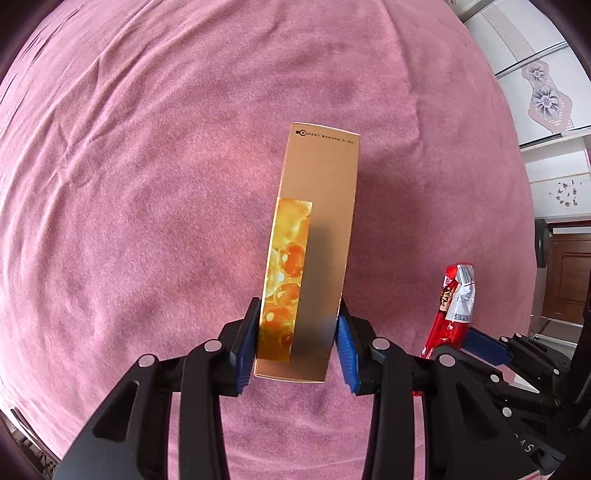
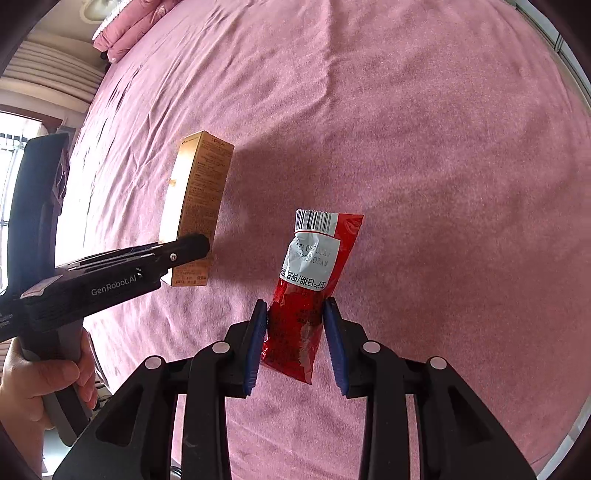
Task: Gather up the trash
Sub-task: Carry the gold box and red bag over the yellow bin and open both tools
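Note:
My left gripper (image 1: 298, 325) is shut on a tall gold carton (image 1: 317, 229) with an orange bead picture, held above the pink bedspread (image 1: 147, 184). The carton also shows in the right wrist view (image 2: 201, 206), with the left gripper (image 2: 192, 247) clamped near its lower end. My right gripper (image 2: 295, 317) is shut on a red snack wrapper (image 2: 314, 280) with a white barcode label, held upright above the bedspread. The wrapper also shows at the right of the left wrist view (image 1: 452, 306), with the right gripper (image 1: 480, 343) below it.
The pink bedspread (image 2: 424, 147) fills both views. Pink pillows (image 2: 125, 33) lie at the far end by a window. A wardrobe with flower panels (image 1: 546, 96) and a wooden door (image 1: 569, 280) stand beyond the bed's right edge.

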